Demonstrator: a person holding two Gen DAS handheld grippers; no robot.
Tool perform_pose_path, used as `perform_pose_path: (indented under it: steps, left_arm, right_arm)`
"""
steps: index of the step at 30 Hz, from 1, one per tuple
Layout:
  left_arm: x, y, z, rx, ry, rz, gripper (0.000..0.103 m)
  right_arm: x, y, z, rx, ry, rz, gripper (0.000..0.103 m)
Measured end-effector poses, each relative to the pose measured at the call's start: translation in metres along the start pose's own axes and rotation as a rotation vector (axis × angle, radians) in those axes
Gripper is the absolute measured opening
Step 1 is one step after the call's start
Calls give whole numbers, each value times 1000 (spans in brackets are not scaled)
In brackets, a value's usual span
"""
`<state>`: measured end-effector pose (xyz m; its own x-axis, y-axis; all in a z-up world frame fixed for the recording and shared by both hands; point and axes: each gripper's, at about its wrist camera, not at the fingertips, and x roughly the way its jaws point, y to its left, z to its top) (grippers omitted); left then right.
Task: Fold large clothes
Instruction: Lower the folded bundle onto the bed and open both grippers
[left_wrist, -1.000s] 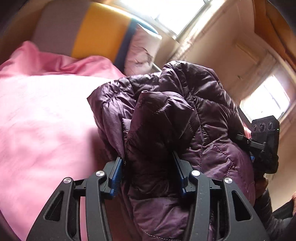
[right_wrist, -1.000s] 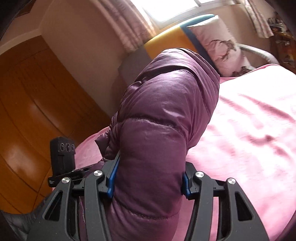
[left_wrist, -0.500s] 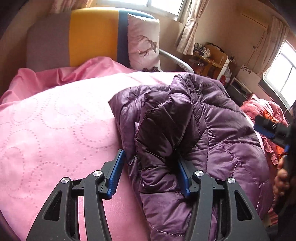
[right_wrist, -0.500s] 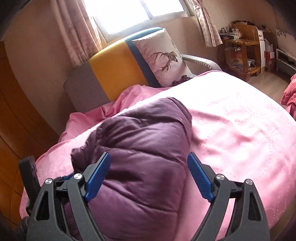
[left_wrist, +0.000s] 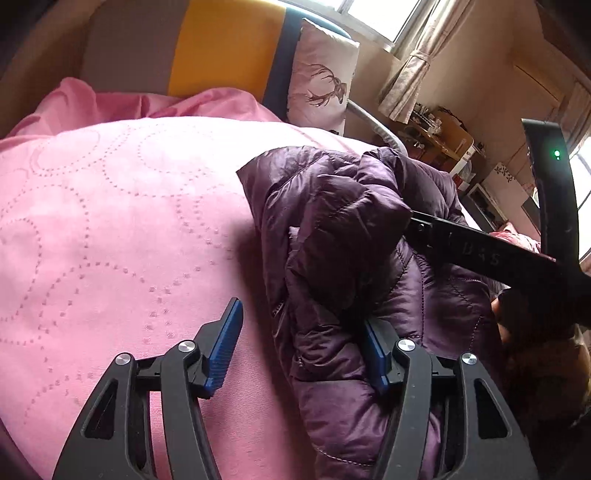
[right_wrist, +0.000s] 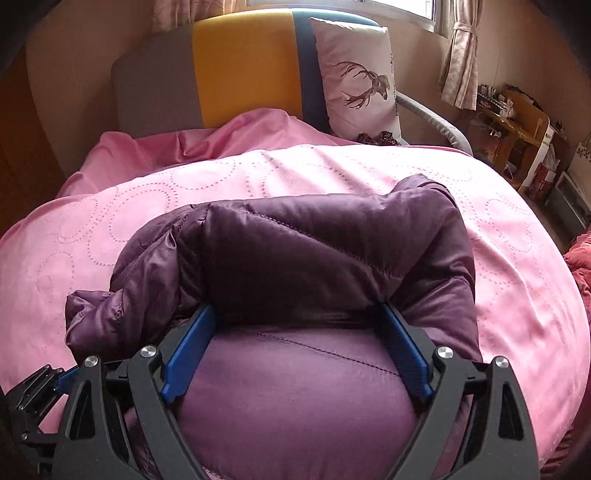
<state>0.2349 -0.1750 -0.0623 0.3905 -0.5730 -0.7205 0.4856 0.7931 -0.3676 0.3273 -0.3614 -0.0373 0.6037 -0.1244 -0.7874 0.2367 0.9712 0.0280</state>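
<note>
the purple quilted jacket (left_wrist: 354, 258) lies bunched on the pink bedspread (left_wrist: 122, 229), toward the near edge of the bed, with the grey, yellow and blue headboard (right_wrist: 236, 66) and a white pillow with a deer print (right_wrist: 358, 77) at the far end. the left gripper (left_wrist: 299, 347) points down at the jacket's left edge, and its jaws are opening: the left blue pad (left_wrist: 223, 347) stands clear over bare bedspread, touching nothing, while the right blue pad (left_wrist: 375, 354) lies against a puffy fold of the jacket, so fabric sits between the jaws on one side only and is not pinched. the right gripper (right_wrist: 295, 350) hangs over the other side of the jacket with its jaws spread wide and opening a little further; a rolled fold of the jacket lies across the tips of both blue pads (right_wrist: 188, 350), and smoother purple fabric bulges up between them. the pads touch that fold at their ends, but whether they press on it cannot be told from this view; they do not look clamped. in the left wrist view the black body of the right gripper (left_wrist: 491, 254) reaches in from the right across the jacket, with part of a hand (left_wrist: 498, 314) behind it.
</note>
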Motion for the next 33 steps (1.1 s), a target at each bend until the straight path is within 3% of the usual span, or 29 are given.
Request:
perform_pose_path:
  steps: [4,7,15,23,28,33]
  left_arm:
    - [-13,0,0,-18,-23,24,69]
    - [-35,-2,0,-41,-58,30,75]
    - [-83,-23,-18,-34,-145,15,76]
    - [-54,-32,-39,20,-80,115,76]
    - [-63,-39,-45,27,-121,151,76]
    - [-79,-42,-51,20,-166,192,87]
  right_arm:
    - [-24,-7,-5,23,-39,43,89]
    - [-67,-23,-14,79,-87,85,90]
    - [-154,-42,-86,86,-159,82,89]
    - [-149,-40,-138,61,-168,42,89]
    - [-154,-34,-143,50,-170,9,90]
    - [-162,-29,-151,68,-166,-23,90]
